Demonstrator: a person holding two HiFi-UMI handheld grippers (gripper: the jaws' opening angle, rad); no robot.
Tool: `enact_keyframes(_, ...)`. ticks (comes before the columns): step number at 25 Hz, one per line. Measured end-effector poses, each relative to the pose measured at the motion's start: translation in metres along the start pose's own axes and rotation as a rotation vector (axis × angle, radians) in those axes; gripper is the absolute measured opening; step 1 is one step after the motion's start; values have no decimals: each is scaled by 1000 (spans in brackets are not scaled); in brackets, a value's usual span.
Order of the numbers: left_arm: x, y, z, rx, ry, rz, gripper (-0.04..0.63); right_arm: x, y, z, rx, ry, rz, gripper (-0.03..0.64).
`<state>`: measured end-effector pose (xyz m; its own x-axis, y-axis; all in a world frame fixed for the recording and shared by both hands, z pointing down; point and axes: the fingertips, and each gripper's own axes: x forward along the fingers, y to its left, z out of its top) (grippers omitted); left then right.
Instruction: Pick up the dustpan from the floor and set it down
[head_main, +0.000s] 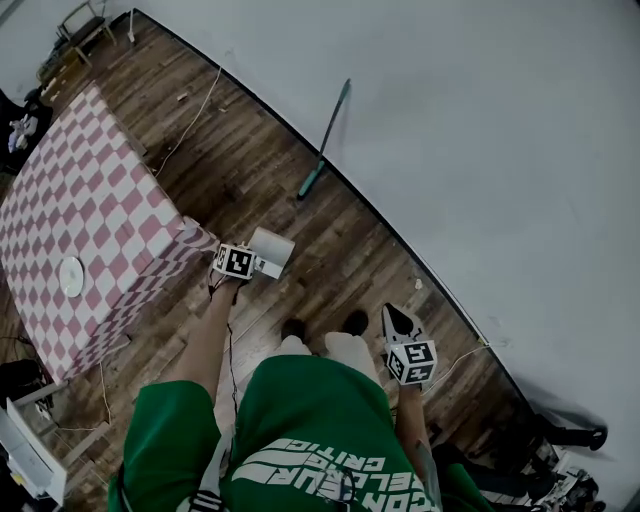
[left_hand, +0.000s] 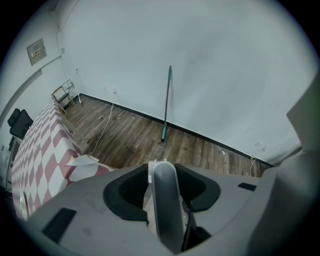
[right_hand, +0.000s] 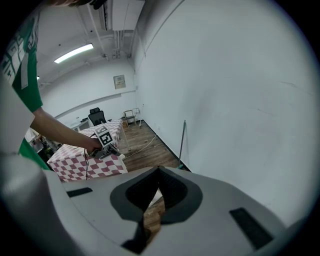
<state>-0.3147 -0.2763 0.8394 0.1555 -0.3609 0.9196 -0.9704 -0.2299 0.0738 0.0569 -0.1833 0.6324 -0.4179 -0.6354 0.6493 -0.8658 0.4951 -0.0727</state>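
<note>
Dustpan (head_main: 272, 248) hangs clear of the wooden floor (head_main: 330, 250), just off the corner of the worktop (head_main: 90, 190) that lies closest to the person's shoes (head_main: 293, 328). It is pale grey and sits at the tip of the left gripper (head_main: 258, 265), beside that gripper's marker cube. In the left gripper view its rounded grey handle (left_hand: 167, 205) runs up the middle between the two jaws and fills the gap; the jaws stand part-way apart and clamp it from both sides.

A pink-and-white checked cloth covers the worktop, and its corner drapes down just beside the held dustpan. A small white plate (head_main: 70, 276) rests near the worktop's long edge on the person's side, well apart from the dustpan.

The right gripper (head_main: 393, 312) hangs low over the floor beside the person's right leg, near the dark skirting at the floor's edge. In its own view the jaws meet at their tips, only floorboards show through the wedge behind them, and nothing is between them.

A teal-handled broom (head_main: 325, 140) leans against the white wall (head_main: 480, 150), its foot at the floor's edge, well apart from both grippers. A thin white cable (head_main: 190, 125) trails across the boards between the wall and the worktop's far side.
</note>
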Motion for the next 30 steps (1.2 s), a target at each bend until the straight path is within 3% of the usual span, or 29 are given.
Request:
enact_keyframes(7,-67,-1,16,-59,-197,0,156,34,19,35,-71,-26,145,8)
enact_keyframes(14,-134,-7,26,-151,-421,78,155,86,26,81,-172,-31,344,8)
enact_keyframes(16,-155,-9,23,-214,-461,135,148,106,24,104,-211,-33,420,8)
enact_keyframes(18,-175,-18,18,-282,-499,185,72,116,18,123,-237,-32,479,8)
enact_keyframes(20,-189,-26,14,-350,-529,223,41,124,14,140,-257,-34,530,8)
enact_keyframes(24,-205,-34,8,-471,-571,293,11,146,21,166,-319,-48,638,8)
enact_keyframes(30,-231,-57,13,-574,-653,361,5,163,38,187,-375,-52,777,8)
